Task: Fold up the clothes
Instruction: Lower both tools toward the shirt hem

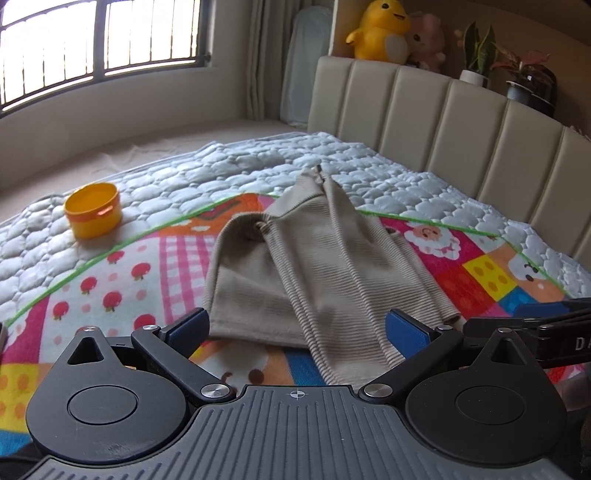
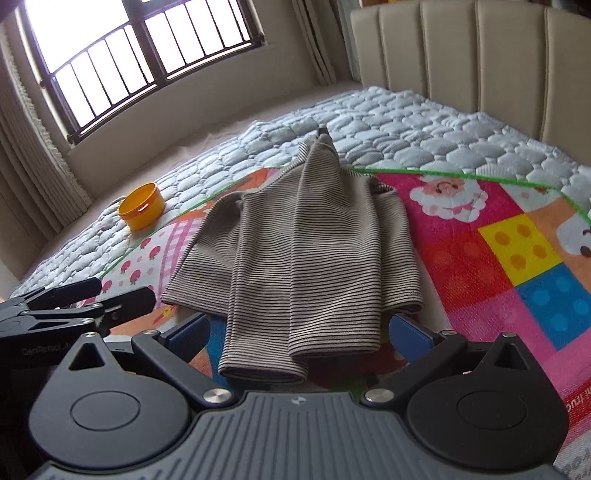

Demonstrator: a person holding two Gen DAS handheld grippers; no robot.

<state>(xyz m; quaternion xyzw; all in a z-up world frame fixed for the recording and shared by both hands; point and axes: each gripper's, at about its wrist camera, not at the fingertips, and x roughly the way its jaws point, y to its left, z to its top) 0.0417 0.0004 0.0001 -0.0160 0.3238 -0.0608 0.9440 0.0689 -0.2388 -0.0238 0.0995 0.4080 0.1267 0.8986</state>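
Note:
A beige, finely striped garment lies partly folded on a colourful play mat, one sleeve laid down its middle toward me. My left gripper is open at the garment's near hem, blue pads wide apart with cloth between them but not pinched. In the right wrist view the same garment lies ahead, and my right gripper is open astride the sleeve's cuff end. The left gripper's black fingers show at the left edge there; the right gripper's arm shows at the right of the left wrist view.
An orange plastic tub stands on the quilted mattress cover to the left of the garment. A padded beige headboard runs along the far right. Plush toys and potted plants sit above it. A barred window is behind.

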